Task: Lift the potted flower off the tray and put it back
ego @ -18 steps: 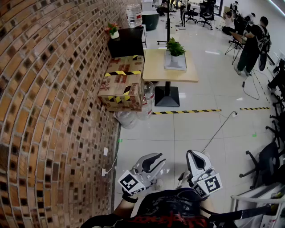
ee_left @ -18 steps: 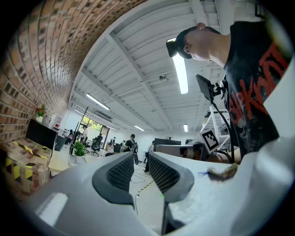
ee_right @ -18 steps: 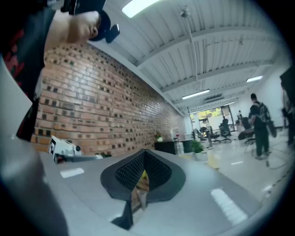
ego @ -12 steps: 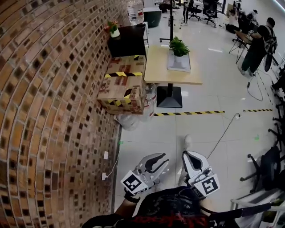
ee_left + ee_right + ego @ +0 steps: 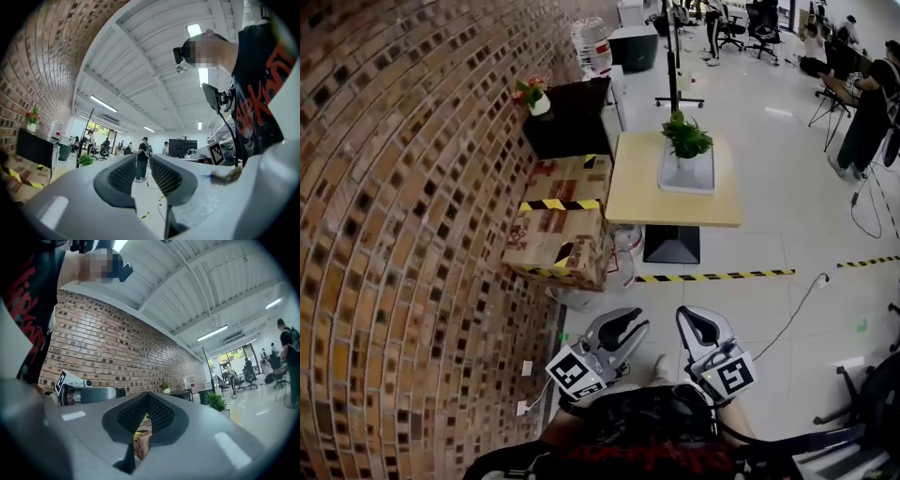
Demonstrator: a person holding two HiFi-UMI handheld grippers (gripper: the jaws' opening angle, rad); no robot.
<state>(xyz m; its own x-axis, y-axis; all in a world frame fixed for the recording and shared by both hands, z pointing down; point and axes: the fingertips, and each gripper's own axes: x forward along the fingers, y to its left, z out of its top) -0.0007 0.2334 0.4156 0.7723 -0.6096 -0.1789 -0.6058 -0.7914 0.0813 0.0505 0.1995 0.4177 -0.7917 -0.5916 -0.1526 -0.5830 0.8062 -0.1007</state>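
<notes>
Ok, left to right. Brick wall (image 5: 394,234) fills the left side. Against it stands a black cabinet (image 5: 567,117) with a small pot of pink flowers (image 5: 534,96) on top. Nearer the camera, cardboard boxes (image 5: 562,220) with yellow-black tape sit just beside the wooden table (image 5: 642,192).

Potted flower (image 5: 686,139) is on that table: green leafy plant, white pot, upright, standing in a pale rectangular tray (image 5: 686,183) on the tabletop's right part.

Striped floor tape (image 5: 717,276) runs across the tiles between the table and the grippers. A cable (image 5: 787,309) trails at the right, and a person (image 5: 872,112) stands far right.

Left gripper (image 5: 633,330) has its jaws slightly apart with nothing between them. Right gripper (image 5: 689,319) has its jaws together and empty. Both are low by the body, well apart from the table.
</notes>
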